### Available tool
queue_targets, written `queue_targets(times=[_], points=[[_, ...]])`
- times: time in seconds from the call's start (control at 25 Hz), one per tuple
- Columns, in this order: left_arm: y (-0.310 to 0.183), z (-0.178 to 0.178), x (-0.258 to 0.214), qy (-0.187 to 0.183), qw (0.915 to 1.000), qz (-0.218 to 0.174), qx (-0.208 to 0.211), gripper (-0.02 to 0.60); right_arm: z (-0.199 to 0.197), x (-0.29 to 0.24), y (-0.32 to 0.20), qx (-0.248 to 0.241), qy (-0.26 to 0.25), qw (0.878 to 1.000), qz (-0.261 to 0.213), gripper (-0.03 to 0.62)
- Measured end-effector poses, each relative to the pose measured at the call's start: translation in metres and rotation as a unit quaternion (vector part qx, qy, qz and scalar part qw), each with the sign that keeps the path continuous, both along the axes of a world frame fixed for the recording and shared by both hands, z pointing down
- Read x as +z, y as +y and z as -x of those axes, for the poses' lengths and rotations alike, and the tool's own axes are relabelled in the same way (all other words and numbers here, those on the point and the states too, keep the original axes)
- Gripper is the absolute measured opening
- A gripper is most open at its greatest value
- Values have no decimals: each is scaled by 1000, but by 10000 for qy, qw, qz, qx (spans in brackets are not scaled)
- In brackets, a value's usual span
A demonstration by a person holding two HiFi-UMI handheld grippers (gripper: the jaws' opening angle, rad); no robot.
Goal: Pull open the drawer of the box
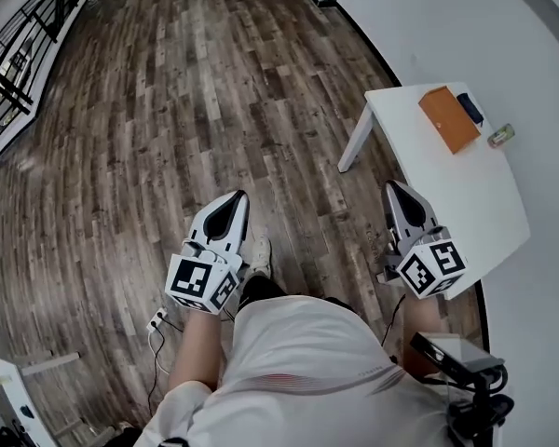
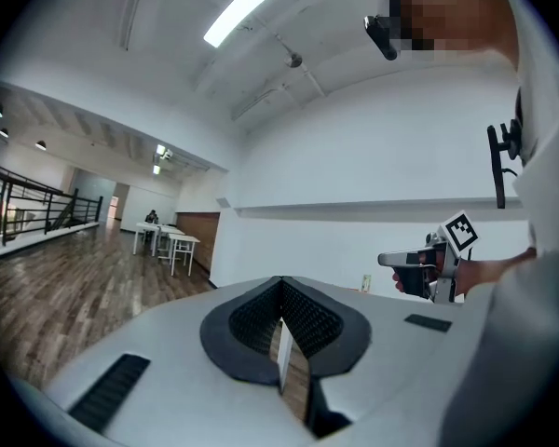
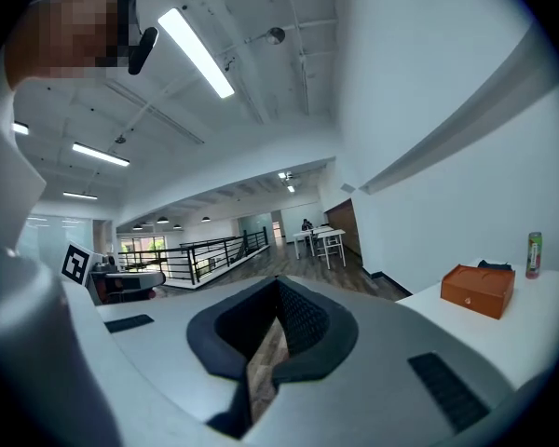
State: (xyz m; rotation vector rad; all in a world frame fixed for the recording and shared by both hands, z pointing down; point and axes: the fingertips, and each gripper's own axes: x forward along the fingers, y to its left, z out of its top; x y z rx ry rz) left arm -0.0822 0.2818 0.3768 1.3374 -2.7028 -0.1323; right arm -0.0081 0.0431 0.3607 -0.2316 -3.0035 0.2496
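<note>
Head view: a person stands on a wooden floor, holding the left claw and the right claw out level in front, well apart from each other. The orange box lies on a white surface by the wall, ahead and to the right of the right claw, with a small bottle near it.

Left gripper view: the left claw's jaws are closed together with nothing between them. The right claw shows off to the side.

Right gripper view: the right claw's jaws are pressed together and empty. The box sits on the surface off to the right, well apart from the claw.
</note>
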Motion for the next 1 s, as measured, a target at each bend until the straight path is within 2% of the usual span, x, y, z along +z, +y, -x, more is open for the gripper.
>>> queue_targets(times=[0.12,0.32,0.52,0.76,1.0], points=[[-13,63,-4,-88,9997,2,241,11,50,-1,-9,260,-12,9997,-21,-2],[-37,155,-11,-75,9952,-15,974,11,118,-14,-18,948,25,9954,-138,-2],[-74,225,-5,-29,9875,53,1573,11,151,-9,-44,1693,39,9853,-203,-2],[-154,265,1,-5,9724,18,2334,11,148,6,-101,2611,225,9649,-168,-2],[-222,280,14,138,9554,76,2950,11,139,18,-151,3319,321,9428,-19,-2]])
